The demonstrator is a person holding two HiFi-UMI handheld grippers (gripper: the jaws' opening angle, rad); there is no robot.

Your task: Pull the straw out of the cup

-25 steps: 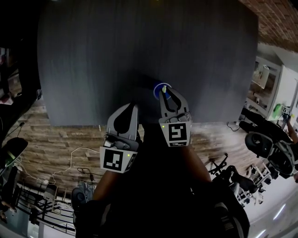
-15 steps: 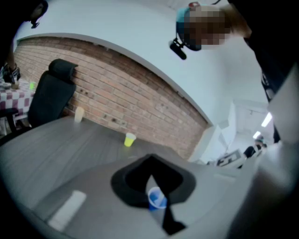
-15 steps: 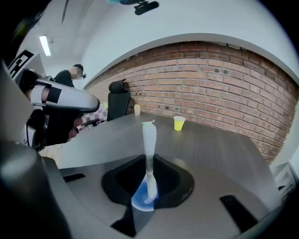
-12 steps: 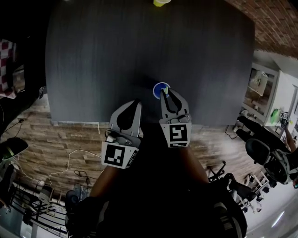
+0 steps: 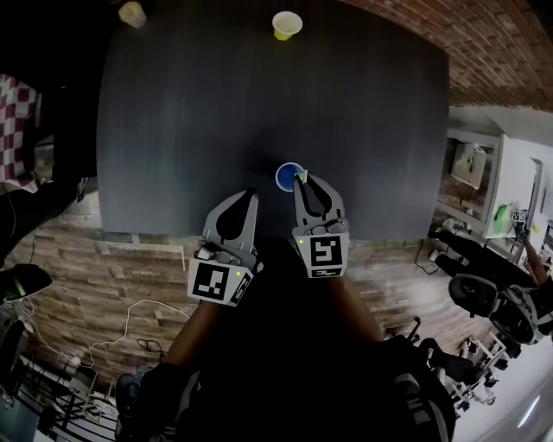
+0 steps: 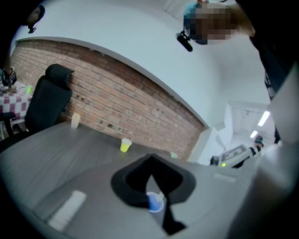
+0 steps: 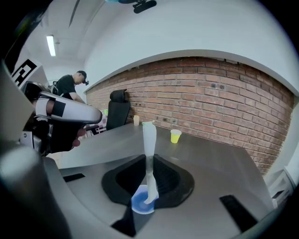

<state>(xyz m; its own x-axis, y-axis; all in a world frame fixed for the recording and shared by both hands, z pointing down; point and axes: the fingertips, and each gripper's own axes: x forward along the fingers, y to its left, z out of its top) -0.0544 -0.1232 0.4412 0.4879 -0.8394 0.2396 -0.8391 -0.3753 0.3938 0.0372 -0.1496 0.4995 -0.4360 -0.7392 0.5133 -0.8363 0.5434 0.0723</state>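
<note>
My right hand-held gripper (image 5: pixel 301 181) is clamped on the straw (image 7: pixel 149 140). The straw stands upright with its lower end at the mouth of the blue cup (image 7: pixel 141 201), near the front edge of the desk (image 5: pixel 173 129). My left hand-held gripper (image 5: pixel 250 197) hovers just beside that cup, jaws together on nothing. A yellow cup (image 5: pixel 286 24) stands at the far edge.
</note>
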